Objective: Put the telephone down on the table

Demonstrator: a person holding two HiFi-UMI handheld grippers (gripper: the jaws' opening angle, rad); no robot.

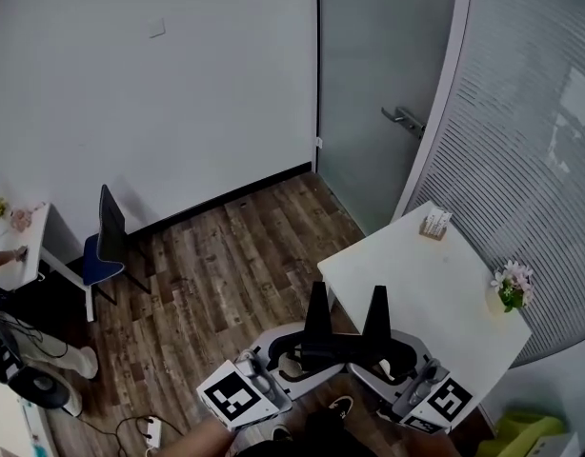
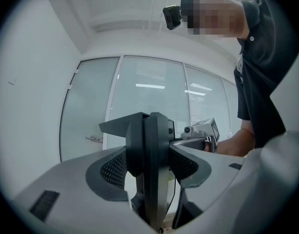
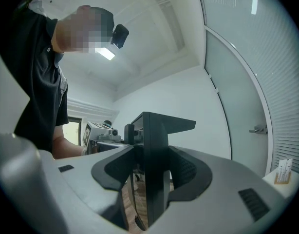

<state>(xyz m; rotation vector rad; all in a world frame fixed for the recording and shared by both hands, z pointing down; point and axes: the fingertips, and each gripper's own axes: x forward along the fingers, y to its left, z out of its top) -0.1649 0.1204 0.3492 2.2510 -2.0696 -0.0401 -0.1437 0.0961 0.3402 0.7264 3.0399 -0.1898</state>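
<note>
The black telephone [image 1: 342,350] hangs between my two grippers at the bottom of the head view, just off the near-left edge of the white table [image 1: 416,293]. Two black upright parts of it stick up. My left gripper [image 1: 307,352] points right and is shut on the left upright part [image 2: 152,145], with its pads against both sides. Facing it, my right gripper [image 1: 388,355] is shut on the right upright part [image 3: 152,140]. Each gripper view shows the other gripper's marker cube and the person's arm behind the telephone.
A small card holder [image 1: 434,223] and a flower vase [image 1: 510,288] stand on the table's far and right edges. A glass door with a handle [image 1: 404,118] is beyond. A blue chair [image 1: 104,246] and a white desk [image 1: 30,246] are at the left, and a power strip [image 1: 151,433] lies on the wooden floor.
</note>
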